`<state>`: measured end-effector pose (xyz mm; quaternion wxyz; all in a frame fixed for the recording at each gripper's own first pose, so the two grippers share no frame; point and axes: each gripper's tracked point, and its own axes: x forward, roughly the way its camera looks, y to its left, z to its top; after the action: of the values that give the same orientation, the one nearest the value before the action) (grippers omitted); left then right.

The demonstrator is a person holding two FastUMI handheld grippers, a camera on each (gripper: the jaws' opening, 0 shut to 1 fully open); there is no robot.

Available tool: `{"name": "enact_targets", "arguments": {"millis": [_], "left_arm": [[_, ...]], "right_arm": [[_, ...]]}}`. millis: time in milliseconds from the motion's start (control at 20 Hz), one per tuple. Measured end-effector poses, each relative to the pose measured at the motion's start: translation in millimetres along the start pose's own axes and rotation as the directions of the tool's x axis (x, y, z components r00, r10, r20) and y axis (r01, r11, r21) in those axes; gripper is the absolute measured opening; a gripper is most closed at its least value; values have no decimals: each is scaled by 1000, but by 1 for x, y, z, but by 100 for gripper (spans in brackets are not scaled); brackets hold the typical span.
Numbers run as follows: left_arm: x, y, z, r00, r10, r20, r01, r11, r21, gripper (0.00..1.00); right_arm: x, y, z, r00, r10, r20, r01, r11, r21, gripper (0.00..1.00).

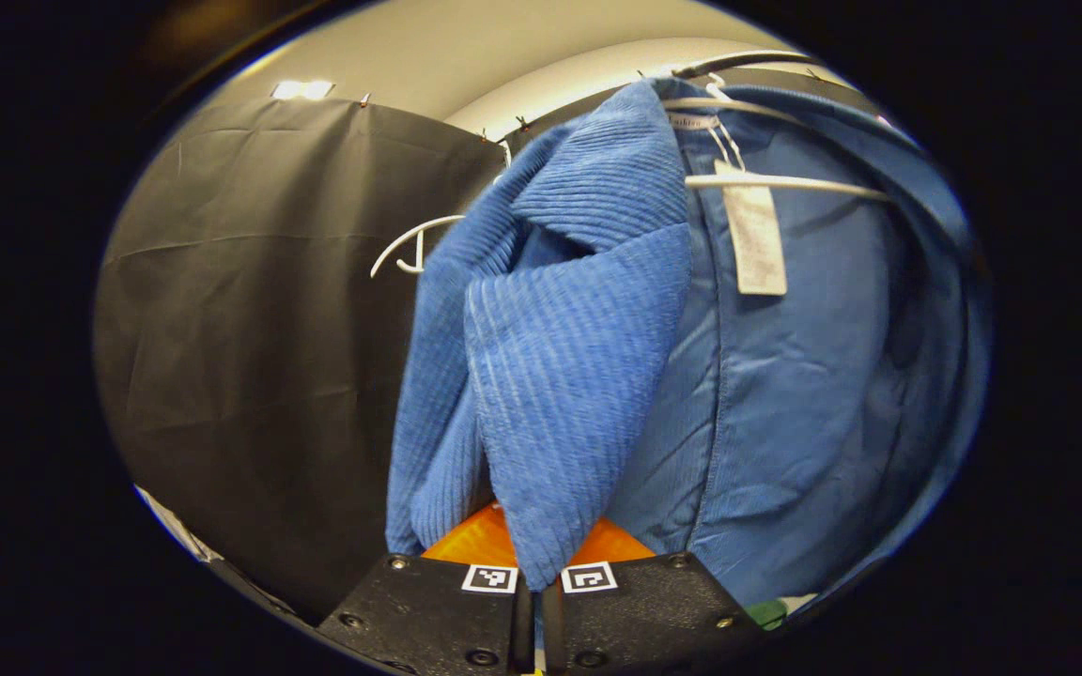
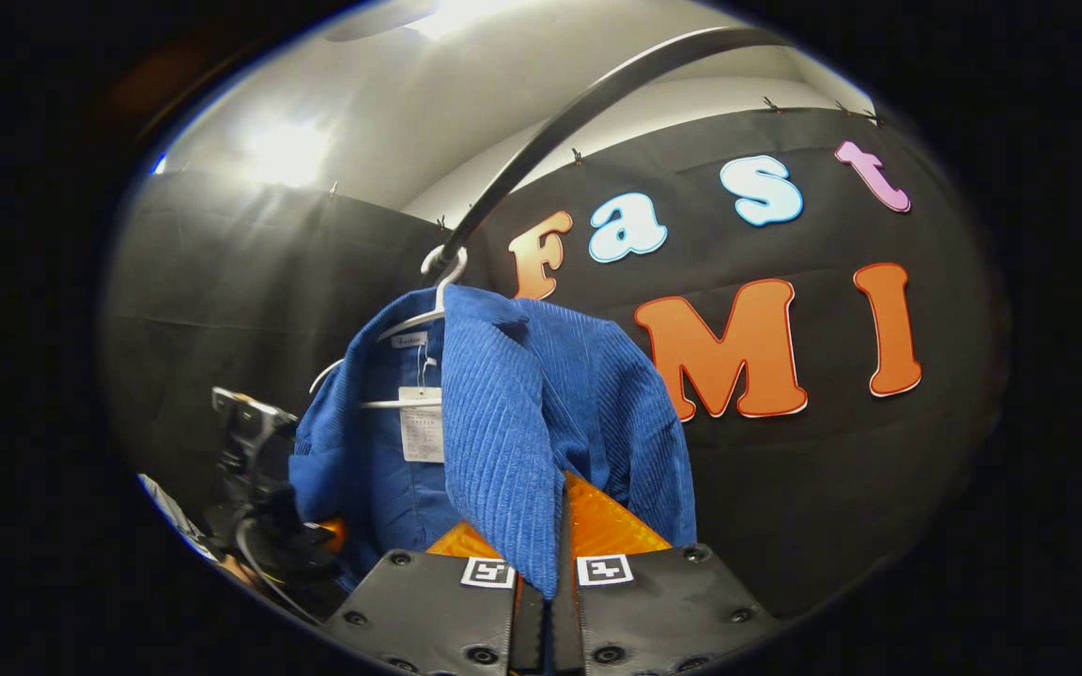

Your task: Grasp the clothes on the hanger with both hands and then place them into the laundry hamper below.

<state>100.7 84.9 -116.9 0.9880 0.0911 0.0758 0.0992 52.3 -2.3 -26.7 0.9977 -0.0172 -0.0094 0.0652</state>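
A blue ribbed jacket [image 1: 579, 338] hangs on a white hanger [image 1: 785, 183] from a dark rail [image 2: 588, 103]; a paper tag [image 1: 755, 239] dangles inside its collar. My left gripper [image 1: 538, 563] is shut on the jacket's front flap, the cloth pinched between its fingers. In the right gripper view the same jacket [image 2: 503, 422] hangs in the middle, and my right gripper [image 2: 555, 554] is shut on its other front edge. The left gripper [image 2: 255, 479] also shows at the lower left of the right gripper view, pressed against the jacket's far side.
A second white hanger [image 1: 414, 246] hangs bare on the rail to the left of the jacket. The black cloth wall [image 2: 832, 469] stands close behind. A pale ceiling [image 2: 363, 122] is overhead.
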Motion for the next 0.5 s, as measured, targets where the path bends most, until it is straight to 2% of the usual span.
{"name": "enact_targets", "arguments": {"millis": [100, 200, 300, 400, 500], "left_arm": [[-19, 12, 30, 998, -19, 53, 18, 1000, 9, 3], [-35, 32, 63, 993, -6, 118, 5, 1000, 13, 3], [-43, 49, 102, 983, 12, 182, -7, 999, -31, 5], [-46, 65, 145, 969, 32, 247, -19, 998, -52, 5], [-51, 79, 199, 943, 52, 330, -46, 999, -26, 5]], "right_arm": [[5, 1, -8, 1000, -5, -19, 5, 1000, 1, 15], [8, 0, -10, 1000, -14, -20, 14, 1000, -1, 15], [12, -4, -11, 999, -27, -17, 27, 1000, -5, 15], [15, -5, -14, 999, -32, -16, 32, 999, 2, 15], [17, -3, -15, 999, -32, -18, 32, 999, 12, 15]]}}
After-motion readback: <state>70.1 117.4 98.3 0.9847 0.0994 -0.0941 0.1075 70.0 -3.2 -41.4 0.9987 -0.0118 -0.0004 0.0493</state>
